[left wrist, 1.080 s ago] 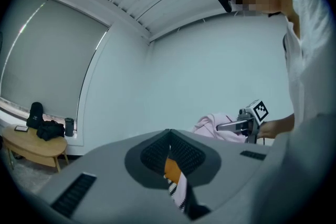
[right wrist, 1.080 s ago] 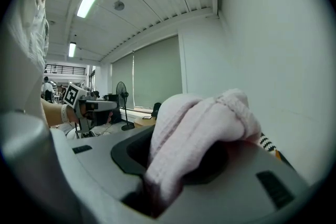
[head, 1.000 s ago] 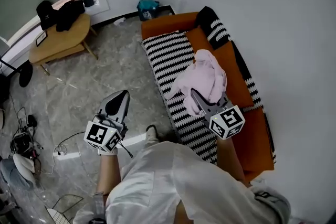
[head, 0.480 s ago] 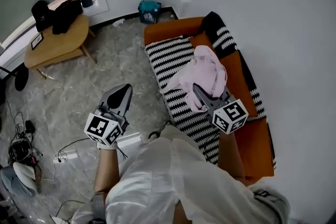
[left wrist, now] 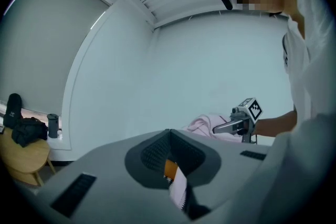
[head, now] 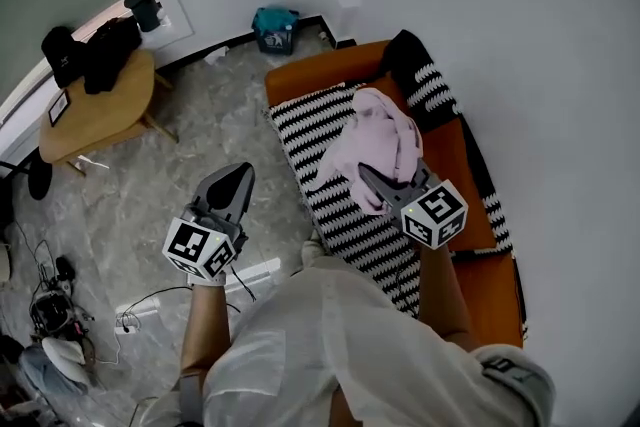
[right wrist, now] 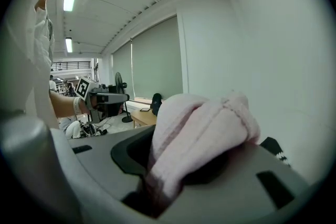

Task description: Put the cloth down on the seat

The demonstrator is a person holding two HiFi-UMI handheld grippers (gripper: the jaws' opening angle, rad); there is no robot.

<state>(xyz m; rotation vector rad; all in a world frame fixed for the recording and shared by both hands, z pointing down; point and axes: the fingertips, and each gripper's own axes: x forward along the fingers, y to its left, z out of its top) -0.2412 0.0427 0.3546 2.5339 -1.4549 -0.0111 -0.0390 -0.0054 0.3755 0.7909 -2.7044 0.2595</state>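
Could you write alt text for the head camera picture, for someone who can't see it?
Seen from above, the person's right gripper holds a bunched pink cloth over an orange sofa with a black-and-white striped cover. The left gripper, shut and empty, hangs over the grey stone floor.

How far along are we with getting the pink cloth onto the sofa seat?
Done: the pink cloth is picked up and hangs over the striped seat. In hand: the right gripper is shut on it, bunched between the jaws. Left: lower it onto the seat and release. The left gripper is shut and empty, over the floor.
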